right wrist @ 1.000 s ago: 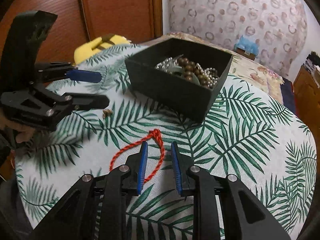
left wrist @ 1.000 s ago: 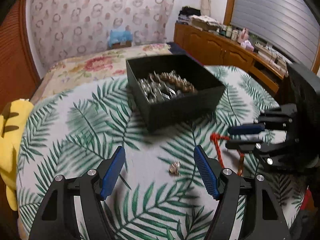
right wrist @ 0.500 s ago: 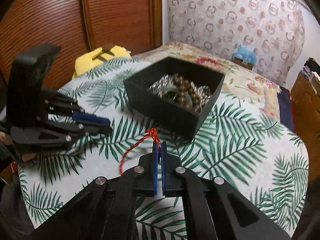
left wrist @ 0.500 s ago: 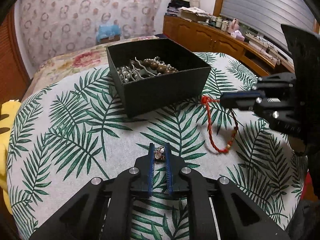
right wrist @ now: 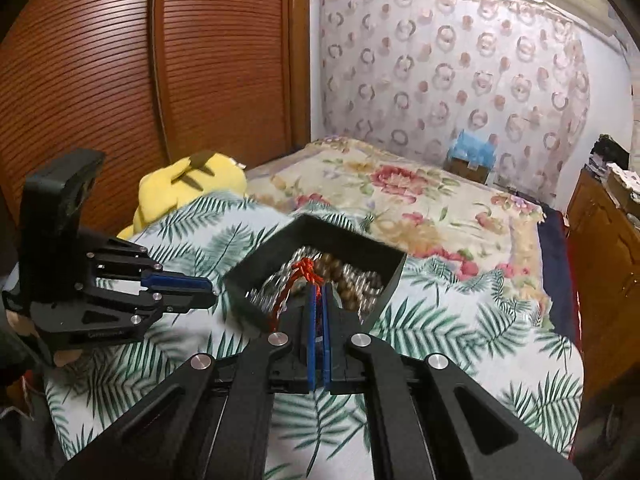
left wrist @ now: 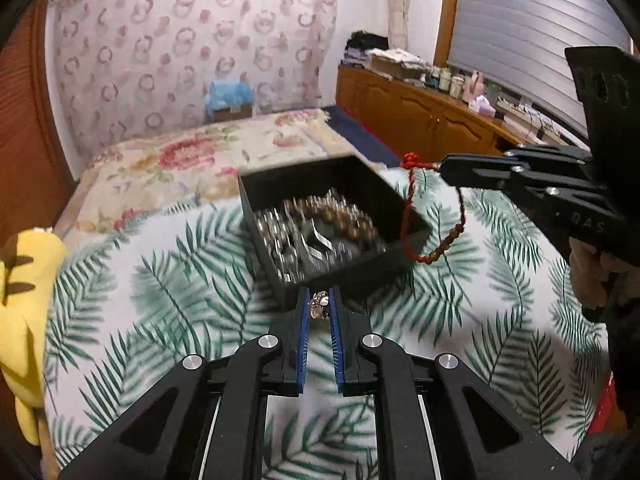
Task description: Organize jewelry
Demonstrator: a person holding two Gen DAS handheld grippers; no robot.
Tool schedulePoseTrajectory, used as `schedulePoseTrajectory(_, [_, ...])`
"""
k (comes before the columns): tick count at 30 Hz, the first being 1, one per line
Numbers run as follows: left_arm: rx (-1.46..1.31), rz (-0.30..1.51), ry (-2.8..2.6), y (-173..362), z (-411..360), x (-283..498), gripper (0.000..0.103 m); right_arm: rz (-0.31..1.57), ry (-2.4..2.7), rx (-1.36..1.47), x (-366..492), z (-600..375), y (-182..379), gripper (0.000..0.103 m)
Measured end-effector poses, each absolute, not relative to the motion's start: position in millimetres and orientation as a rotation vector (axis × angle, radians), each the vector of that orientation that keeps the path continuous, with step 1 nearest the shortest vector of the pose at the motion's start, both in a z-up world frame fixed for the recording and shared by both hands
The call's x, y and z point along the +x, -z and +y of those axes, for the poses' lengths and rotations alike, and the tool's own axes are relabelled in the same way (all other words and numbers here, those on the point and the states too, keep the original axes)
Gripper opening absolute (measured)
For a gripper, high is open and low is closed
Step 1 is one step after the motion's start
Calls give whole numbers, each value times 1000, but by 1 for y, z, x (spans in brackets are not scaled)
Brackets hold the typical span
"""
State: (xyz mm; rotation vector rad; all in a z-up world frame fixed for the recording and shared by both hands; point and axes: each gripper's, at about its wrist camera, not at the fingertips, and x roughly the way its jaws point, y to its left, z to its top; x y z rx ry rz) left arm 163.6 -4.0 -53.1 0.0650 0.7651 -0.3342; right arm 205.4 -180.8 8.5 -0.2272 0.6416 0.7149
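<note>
A black open box (left wrist: 362,270) (right wrist: 256,264) holding bead bracelets and silver chains sits on the palm-leaf cloth. My left gripper (left wrist: 319,300) is shut on a small sparkly earring (left wrist: 319,305), lifted just in front of the box. My right gripper (right wrist: 319,292) is shut on a red cord bracelet (right wrist: 305,270). In the left wrist view the red cord bracelet (left wrist: 412,216) dangles from the right gripper (left wrist: 444,168) over the box's right corner, with gold beads at the bottom of its loop. The left gripper (right wrist: 208,290) appears at the left of the right wrist view.
The palm-leaf cloth (left wrist: 160,304) covers a round table. A yellow plush toy (left wrist: 24,280) (right wrist: 188,184) lies at its left edge. A floral bedspread (right wrist: 400,196) lies behind, wooden cabinets (left wrist: 420,120) stand to the right, and a slatted wooden door (right wrist: 120,80) to the left.
Both grippers shut, the left on the earring and the right on the red cord. Both then rose off the cloth toward the box, and the cord now hangs in the air.
</note>
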Motion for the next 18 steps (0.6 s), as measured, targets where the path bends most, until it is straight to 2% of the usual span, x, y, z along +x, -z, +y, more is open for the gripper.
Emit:
schedulePoseTrajectory(11, [30,723,313,38,-8,208,9,654,-689,-172,243,-174,0,4])
schedulePoseTrajectory(12, [26,726,311,38,-8,212,9,658,-690,-164,245,-174,1,6])
schedulePoseTrajectory(15, [26,729,295,39,-11,219,9,663,-658,-171,247,-174,4,22])
schedulePoseTrajectory(18, [26,728,287,39,-11,218,17,657,-661,-161,243,-177,2,22])
